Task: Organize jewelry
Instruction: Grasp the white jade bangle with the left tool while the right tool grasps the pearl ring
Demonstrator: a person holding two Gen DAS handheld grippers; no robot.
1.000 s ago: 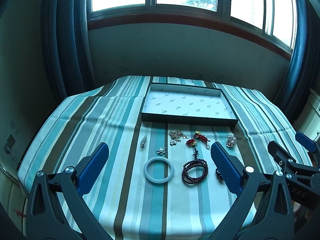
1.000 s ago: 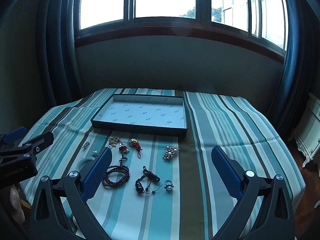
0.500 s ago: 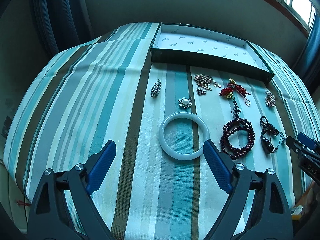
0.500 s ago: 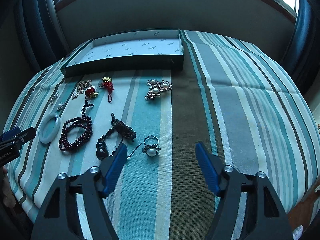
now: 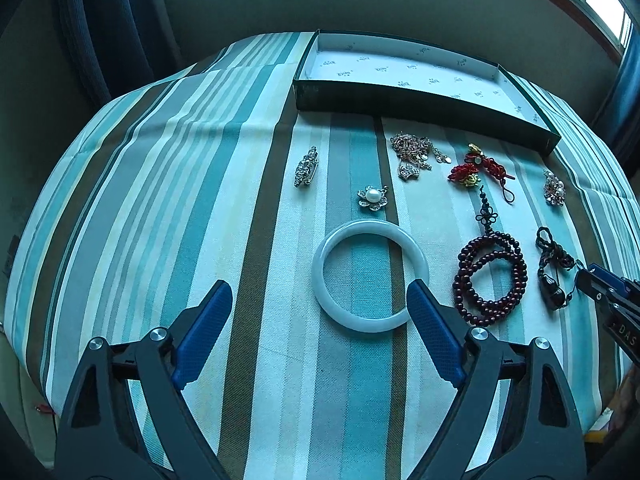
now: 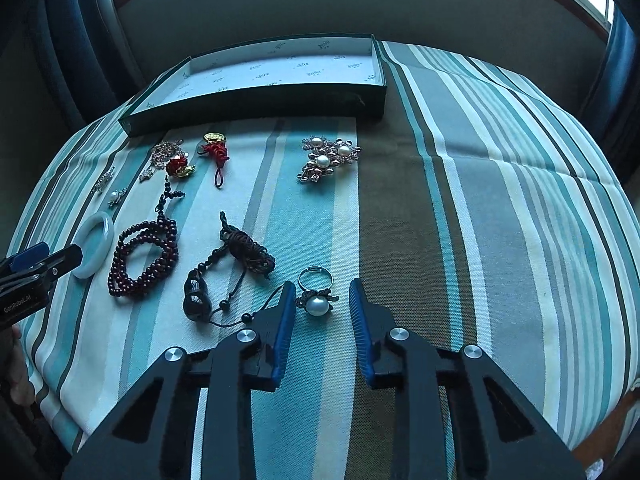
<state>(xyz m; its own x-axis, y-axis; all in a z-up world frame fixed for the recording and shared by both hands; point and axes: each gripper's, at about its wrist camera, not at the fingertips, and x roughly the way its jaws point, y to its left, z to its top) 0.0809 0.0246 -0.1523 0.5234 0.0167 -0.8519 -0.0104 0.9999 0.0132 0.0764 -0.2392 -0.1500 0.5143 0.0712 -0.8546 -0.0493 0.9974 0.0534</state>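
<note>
White bangle; dark-red beads; teal-striped cloth.

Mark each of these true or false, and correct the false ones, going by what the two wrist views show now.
1. The tray holds no jewelry. True.
2. The pearl ring lies between the blue fingers of the right tongs. True; the jaws have just been closing, with a gap left on each side of the ring.
3. The white bangle sits inside the tray. False; it lies on the striped cloth, by the left tongs.
4. The left tongs are clamped on the red bead bracelet. False; they stand open and hold nothing.
5. The pearl brooch lies on the cloth in front of the tray. True.
</note>
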